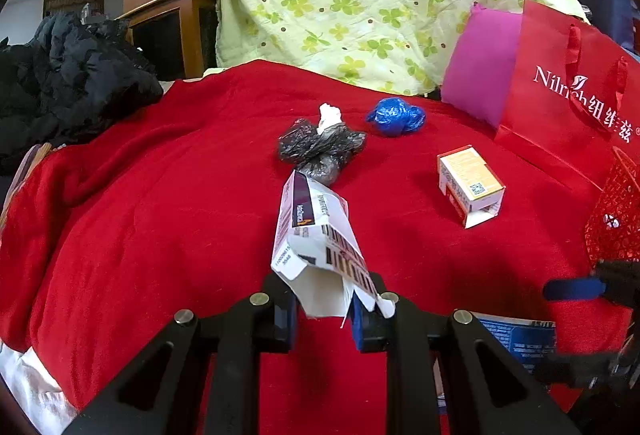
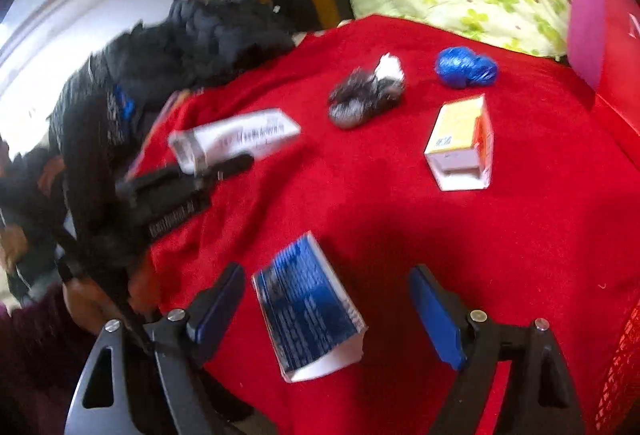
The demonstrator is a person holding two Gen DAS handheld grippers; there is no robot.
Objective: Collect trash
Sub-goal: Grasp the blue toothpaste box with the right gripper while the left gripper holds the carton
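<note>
The left gripper (image 1: 324,309) pinches a white carton (image 1: 316,235) at lower centre. The right gripper (image 2: 328,311) stands wide around the blue carton (image 2: 308,309), low in frame on the red cloth (image 2: 400,203). It should centre, then close squarely across the carton's flat sides to avoid crushing it.

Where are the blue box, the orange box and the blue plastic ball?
blue box (image 2: 306,305), right wrist view, on its printed blue face.
orange box (image 2: 460,129), right wrist view, on its orange top face.
blue plastic ball (image 1: 396,116), left wrist view, on its crumpled middle.
</note>
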